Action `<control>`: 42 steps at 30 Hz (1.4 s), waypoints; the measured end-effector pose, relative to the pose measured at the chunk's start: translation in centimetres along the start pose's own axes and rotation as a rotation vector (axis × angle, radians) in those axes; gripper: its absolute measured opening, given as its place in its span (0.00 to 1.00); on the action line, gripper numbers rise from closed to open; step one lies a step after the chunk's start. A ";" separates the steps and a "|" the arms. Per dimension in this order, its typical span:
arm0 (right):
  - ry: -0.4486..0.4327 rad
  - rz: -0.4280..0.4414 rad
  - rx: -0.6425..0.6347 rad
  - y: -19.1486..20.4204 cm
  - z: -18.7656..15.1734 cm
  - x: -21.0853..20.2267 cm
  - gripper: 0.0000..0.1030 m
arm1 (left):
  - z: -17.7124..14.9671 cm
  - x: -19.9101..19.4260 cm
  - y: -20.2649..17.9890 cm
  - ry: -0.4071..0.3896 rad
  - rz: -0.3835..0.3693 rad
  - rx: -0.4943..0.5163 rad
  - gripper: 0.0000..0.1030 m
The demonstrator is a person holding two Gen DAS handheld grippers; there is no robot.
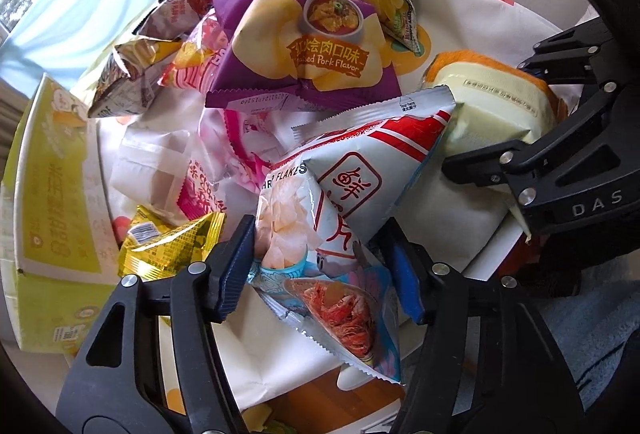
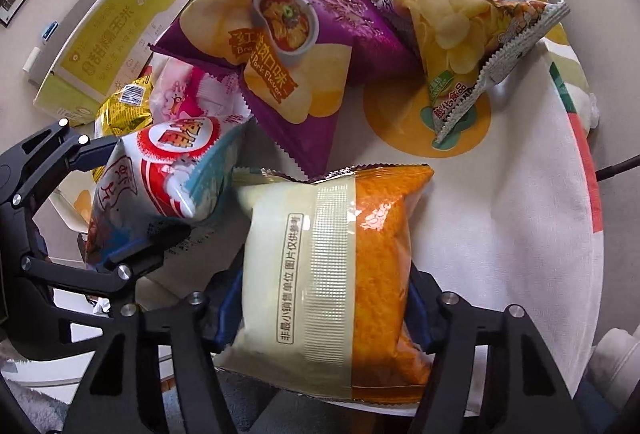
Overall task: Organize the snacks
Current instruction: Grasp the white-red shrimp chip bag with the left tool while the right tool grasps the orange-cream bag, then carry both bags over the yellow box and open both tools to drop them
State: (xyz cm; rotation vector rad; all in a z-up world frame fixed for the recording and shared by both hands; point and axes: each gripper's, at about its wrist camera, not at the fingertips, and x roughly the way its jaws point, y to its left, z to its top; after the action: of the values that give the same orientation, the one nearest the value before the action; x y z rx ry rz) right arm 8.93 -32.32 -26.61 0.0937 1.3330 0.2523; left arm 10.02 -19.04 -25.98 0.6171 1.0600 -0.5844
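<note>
My left gripper (image 1: 320,266) is shut on a white, red and blue shrimp flakes bag (image 1: 352,185), held above the table; the bag also shows in the right wrist view (image 2: 160,173). My right gripper (image 2: 320,310) is shut on a cream and orange snack bag (image 2: 332,274), which shows at the right of the left wrist view (image 1: 496,105). The two held bags are side by side and their corners touch. A purple braised pork chips bag (image 1: 304,41) lies behind them, also in the right wrist view (image 2: 280,45).
Several more snack bags lie piled on the round table with a white patterned cloth (image 2: 500,213): a grey chips bag (image 2: 460,33), pink packets (image 1: 224,161), a yellow packet (image 1: 168,246). A yellow-green cardboard box (image 1: 52,193) stands at the table's left edge.
</note>
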 end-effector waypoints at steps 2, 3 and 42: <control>-0.007 -0.006 0.011 -0.6 -0.2 -0.6 0.59 | 0.0 -0.4 -0.1 -0.003 -0.002 -0.007 0.55; -0.010 -0.004 0.020 -0.7 -0.4 -0.9 0.59 | 0.0 -0.6 -0.1 -0.005 -0.004 -0.010 0.54; -0.362 -0.055 -0.135 14.4 10.3 -12.4 0.58 | -4.7 -19.0 23.1 -0.283 0.282 -0.414 0.54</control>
State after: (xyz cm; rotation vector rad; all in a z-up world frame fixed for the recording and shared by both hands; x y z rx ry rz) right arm 14.41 -20.46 -9.34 -0.0114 0.9544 0.2637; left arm 16.29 2.95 -6.10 0.2996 0.7771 -0.1872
